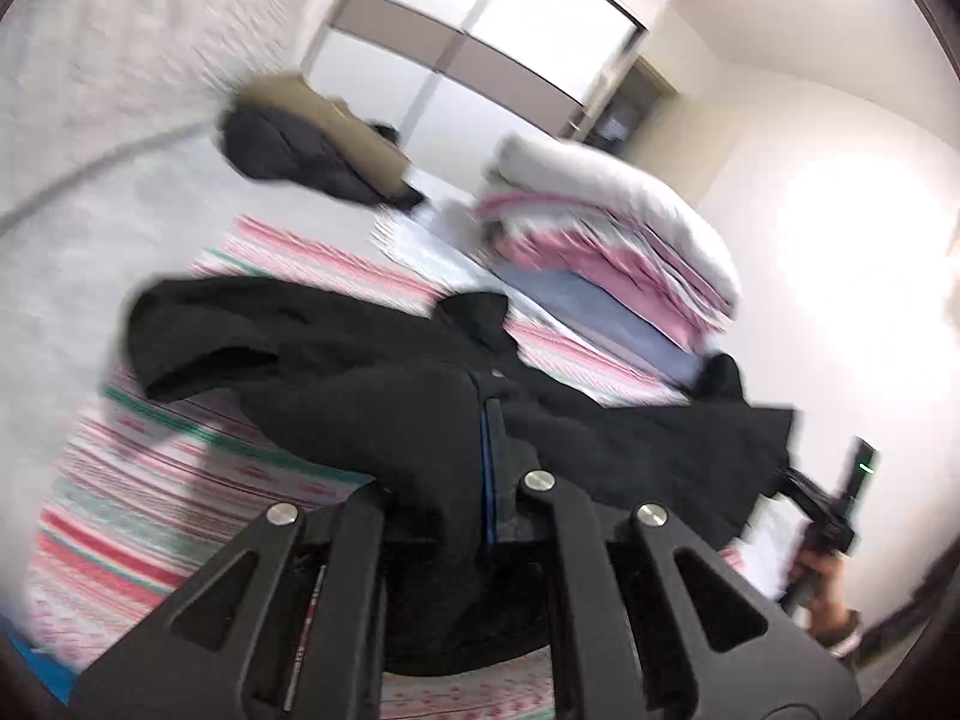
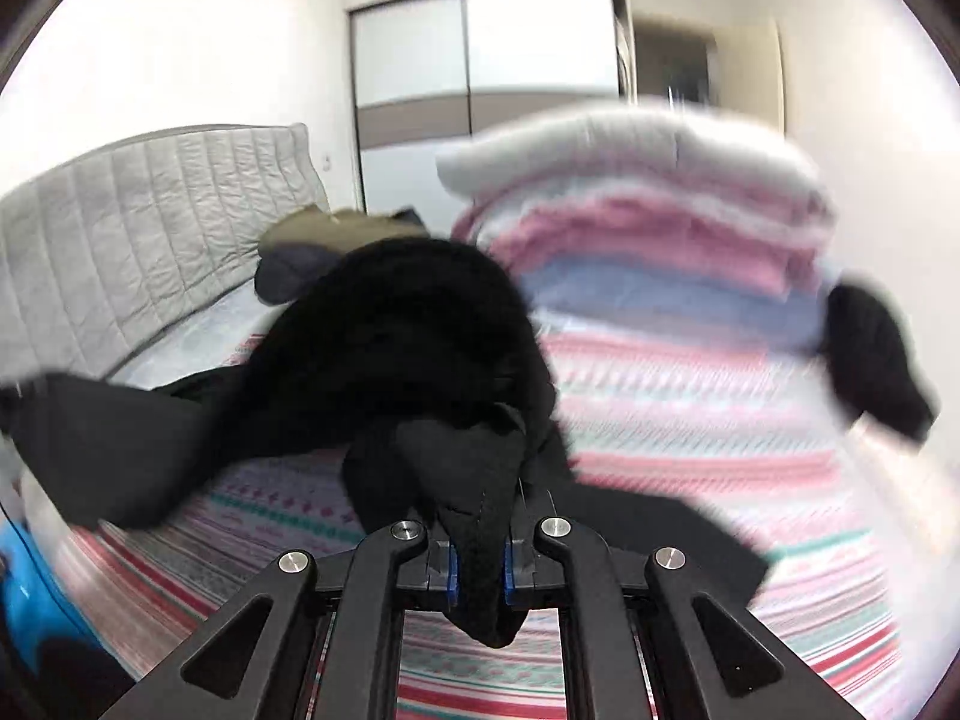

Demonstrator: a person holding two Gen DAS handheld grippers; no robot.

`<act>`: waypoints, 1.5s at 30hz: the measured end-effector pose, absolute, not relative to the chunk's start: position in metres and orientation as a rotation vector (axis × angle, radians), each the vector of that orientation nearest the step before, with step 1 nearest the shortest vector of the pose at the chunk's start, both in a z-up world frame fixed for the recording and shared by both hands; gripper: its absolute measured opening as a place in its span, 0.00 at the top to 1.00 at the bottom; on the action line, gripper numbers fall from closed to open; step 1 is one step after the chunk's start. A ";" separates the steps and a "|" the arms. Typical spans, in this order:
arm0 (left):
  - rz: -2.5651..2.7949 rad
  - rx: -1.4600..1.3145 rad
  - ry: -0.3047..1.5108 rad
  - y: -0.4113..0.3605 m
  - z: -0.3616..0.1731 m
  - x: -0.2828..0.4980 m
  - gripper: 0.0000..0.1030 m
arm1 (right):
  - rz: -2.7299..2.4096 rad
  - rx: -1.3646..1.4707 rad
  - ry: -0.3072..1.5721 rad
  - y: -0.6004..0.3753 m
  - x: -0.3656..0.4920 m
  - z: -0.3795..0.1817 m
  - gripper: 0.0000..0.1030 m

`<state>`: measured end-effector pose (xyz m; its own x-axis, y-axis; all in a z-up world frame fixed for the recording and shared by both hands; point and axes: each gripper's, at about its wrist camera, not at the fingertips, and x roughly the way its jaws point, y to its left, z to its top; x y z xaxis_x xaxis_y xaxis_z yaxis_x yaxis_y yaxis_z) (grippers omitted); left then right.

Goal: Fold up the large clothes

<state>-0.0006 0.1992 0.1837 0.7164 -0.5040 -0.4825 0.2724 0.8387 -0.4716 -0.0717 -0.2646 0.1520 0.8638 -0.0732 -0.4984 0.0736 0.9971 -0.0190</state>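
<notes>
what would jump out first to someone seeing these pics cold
The black garment sprawled across the striped bedspread dominates both views, a bunched fold of it pinched in the right tool. More of its fabric drapes over the left tool, whose grip is hidden. Behind it, a tall stack of folded bedding in white, pink and blue rises on the bed.
</notes>
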 end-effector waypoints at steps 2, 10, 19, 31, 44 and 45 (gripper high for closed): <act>-0.369 -0.361 0.651 0.222 0.185 -0.007 0.91 | -0.083 -0.067 0.504 -0.265 -0.097 0.165 0.92; -0.047 -0.315 0.879 0.256 0.096 -0.039 0.66 | 0.079 -0.314 0.691 -0.223 -0.187 0.111 0.91; 0.163 -0.259 0.855 0.265 0.092 -0.035 0.21 | 0.195 -0.461 1.096 -0.219 -0.218 -0.013 0.72; -0.096 -0.146 0.851 0.182 0.090 0.041 0.18 | 0.211 -0.060 1.027 -0.312 -0.194 0.046 0.29; -0.354 -0.163 0.887 0.094 0.019 0.102 0.18 | -0.322 0.723 0.988 -0.542 -0.075 -0.047 0.21; -0.350 -0.184 0.907 0.093 0.009 0.105 0.18 | -0.370 0.751 1.001 -0.554 -0.067 -0.060 0.21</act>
